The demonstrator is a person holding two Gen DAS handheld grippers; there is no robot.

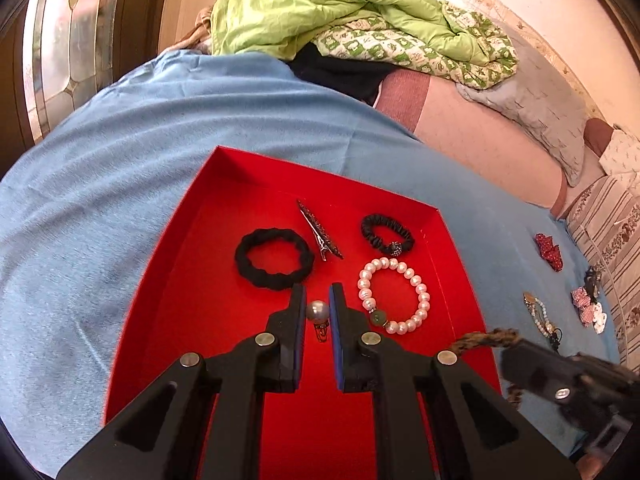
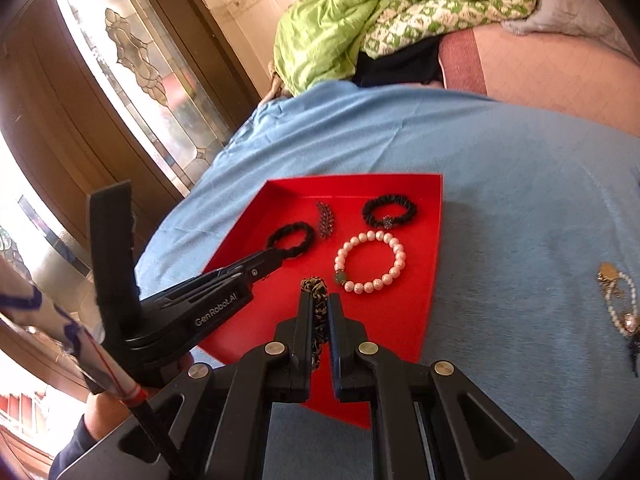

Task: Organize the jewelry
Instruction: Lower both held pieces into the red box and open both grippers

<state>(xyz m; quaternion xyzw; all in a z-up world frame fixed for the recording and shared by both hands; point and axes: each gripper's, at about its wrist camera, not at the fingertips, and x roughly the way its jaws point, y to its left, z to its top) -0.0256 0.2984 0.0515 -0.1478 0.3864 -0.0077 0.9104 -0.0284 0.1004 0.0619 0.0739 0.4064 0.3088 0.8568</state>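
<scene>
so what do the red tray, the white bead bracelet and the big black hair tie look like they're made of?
Red tray: likely matte card; thin, crisply folded walls.
White bead bracelet: glossy pearl-like beads with soft highlights, real or imitation unclear; one green bead, possibly stone or glass.
Big black hair tie: matte fabric, braided or ruched surface.

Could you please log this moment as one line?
left gripper: around grey pearl clip | right gripper: holding leopard-print scrunchie | red tray
</scene>
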